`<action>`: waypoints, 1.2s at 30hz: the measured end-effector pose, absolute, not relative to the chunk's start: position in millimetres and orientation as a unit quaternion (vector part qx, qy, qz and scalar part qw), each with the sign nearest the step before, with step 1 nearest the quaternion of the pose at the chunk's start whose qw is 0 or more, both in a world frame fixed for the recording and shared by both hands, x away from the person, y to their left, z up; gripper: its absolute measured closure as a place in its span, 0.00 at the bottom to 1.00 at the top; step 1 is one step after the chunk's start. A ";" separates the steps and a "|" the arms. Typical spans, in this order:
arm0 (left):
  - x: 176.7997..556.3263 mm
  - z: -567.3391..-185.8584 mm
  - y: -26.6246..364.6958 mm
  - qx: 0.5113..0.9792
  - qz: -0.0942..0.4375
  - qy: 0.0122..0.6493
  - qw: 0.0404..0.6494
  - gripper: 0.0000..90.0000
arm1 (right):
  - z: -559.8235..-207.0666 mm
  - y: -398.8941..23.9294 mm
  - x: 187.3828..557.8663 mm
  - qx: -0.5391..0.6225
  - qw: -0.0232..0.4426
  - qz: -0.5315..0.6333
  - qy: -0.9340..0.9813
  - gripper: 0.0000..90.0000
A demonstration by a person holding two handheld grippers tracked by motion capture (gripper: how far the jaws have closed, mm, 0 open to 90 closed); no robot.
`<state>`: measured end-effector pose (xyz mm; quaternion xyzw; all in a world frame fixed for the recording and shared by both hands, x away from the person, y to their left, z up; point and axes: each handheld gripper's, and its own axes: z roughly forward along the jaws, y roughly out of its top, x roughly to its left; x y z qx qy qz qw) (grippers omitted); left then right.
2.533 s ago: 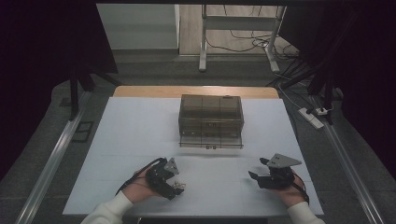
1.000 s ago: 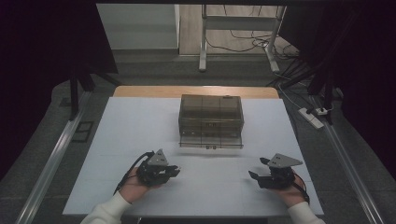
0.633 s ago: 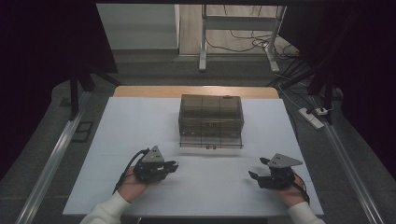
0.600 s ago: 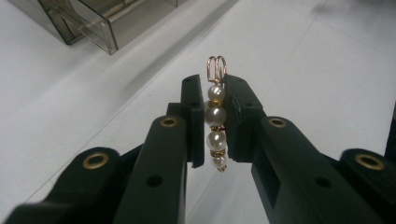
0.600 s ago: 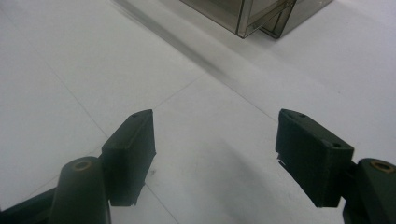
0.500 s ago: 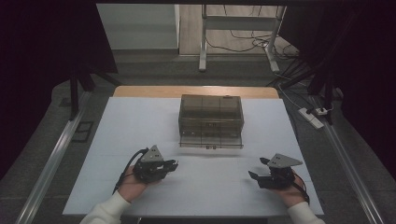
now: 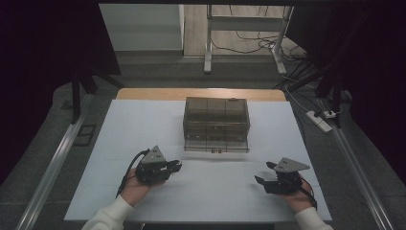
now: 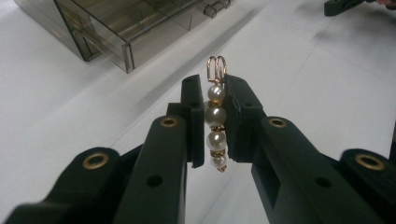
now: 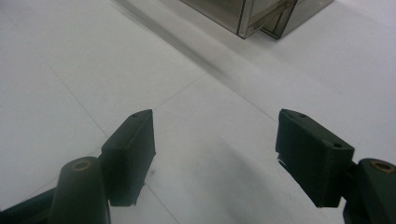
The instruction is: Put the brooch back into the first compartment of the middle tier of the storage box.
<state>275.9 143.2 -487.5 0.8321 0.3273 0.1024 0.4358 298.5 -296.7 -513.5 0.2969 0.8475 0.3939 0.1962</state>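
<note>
Between the left claw (image 8: 215, 123) pads, a pearl clip (image 8: 215, 119); right claw (image 9: 215, 158) wide, empty.

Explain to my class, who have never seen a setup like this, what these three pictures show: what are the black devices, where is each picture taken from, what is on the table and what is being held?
No robot is at work here: a person sits at a white table and holds a hand-operated clamp, called a gripper, in each hand. The high view looks down from above the person, whose sleeves enter at the bottom. The left gripper is on the left, the right gripper on the right.

The other two pictures come from small cameras riding on the grippers, looking along their two black jaws.

On the table stands a smoky transparent box with compartments inside.

The left gripper view shows its jaws shut on a pearl hair clip, a gold-coloured wire piece strung with pearl beads. The right gripper view shows its jaws standing open with nothing between them.
</note>
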 end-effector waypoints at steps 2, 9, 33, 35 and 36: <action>276.9 -486.6 142.7 0.831 0.104 0.328 0.437 0.87 | -513.6 -296.6 298.4 0.298 0.196 0.393 0.848 0.31; 280.7 -484.5 140.6 0.827 0.107 0.331 0.441 0.87 | -513.7 -296.6 298.6 0.297 0.195 0.393 0.848 0.31; 300.4 -478.7 131.7 0.824 0.117 0.333 0.443 0.87 | -514.2 -296.4 299.3 0.296 0.195 0.390 0.850 0.31; 302.1 -478.5 131.6 0.823 0.119 0.335 0.443 0.87 | -514.1 -296.5 299.3 0.297 0.195 0.391 0.849 0.31; 303.1 -478.3 131.5 0.822 0.119 0.336 0.444 0.87 | -514.2 -296.5 299.3 0.297 0.195 0.392 0.849 0.31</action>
